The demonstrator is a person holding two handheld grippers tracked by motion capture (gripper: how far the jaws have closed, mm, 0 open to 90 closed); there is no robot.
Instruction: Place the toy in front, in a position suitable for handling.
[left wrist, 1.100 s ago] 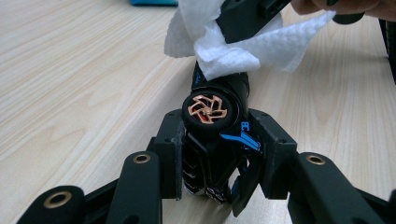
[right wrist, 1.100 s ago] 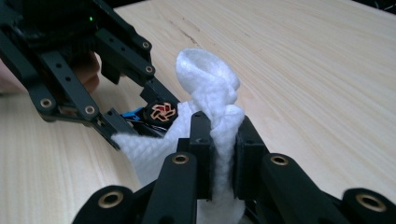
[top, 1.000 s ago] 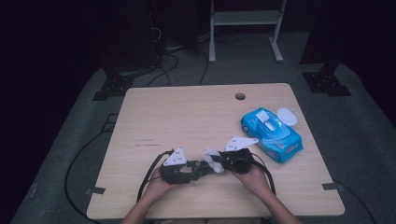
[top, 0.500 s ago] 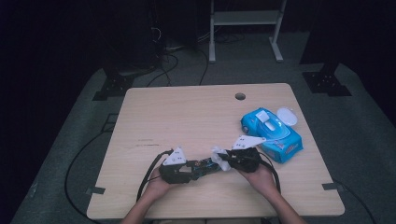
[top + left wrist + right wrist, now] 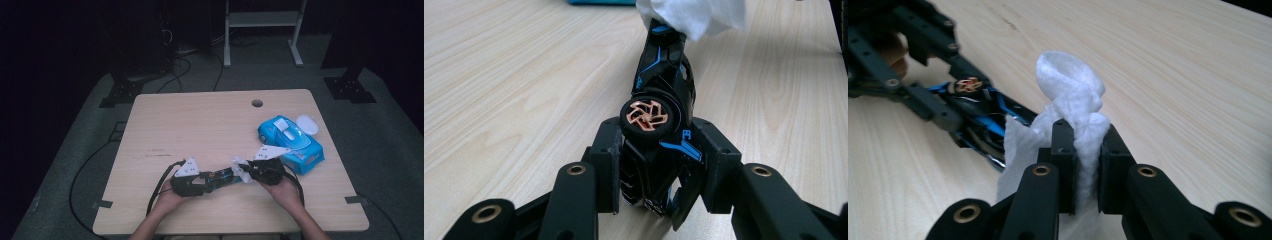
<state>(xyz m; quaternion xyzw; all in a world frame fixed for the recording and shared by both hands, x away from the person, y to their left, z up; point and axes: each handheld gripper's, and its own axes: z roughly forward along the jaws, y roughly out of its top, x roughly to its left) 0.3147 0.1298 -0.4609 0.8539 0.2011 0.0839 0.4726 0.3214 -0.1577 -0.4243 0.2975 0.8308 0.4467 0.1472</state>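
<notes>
A person sits at a pale wooden counter [image 5: 200, 125], a black two-jaw tool in each hand, both low near the front edge.

The left tool [image 5: 202, 184] pinches a black toy car [image 5: 659, 125] with blue stripes and copper-coloured wheels. In the left gripper view its jaws press on both flanks of the car's near end, one wheel showing just above them. The car lies on its side, its long axis running straight out from the jaws, away from this tool. Seen from above, that axis lies roughly level across the counter, left to right, bridging the gap between the two tools.

At the car's far tip sits a white wipe [image 5: 1073, 100]. In the left gripper view it covers the tip; whether it actually presses on the car is hard to judge from these angles.

The right tool [image 5: 250, 172] has its jaws squeezed together on the wipe, which bunches up into a loop above them and hangs below. From this tool, the car lies just ahead and to the left, pointing back toward the left tool.

Beyond the right tool, close by on the counter, lies a blue wipe packet [image 5: 292, 142] with its white lid open.
</notes>
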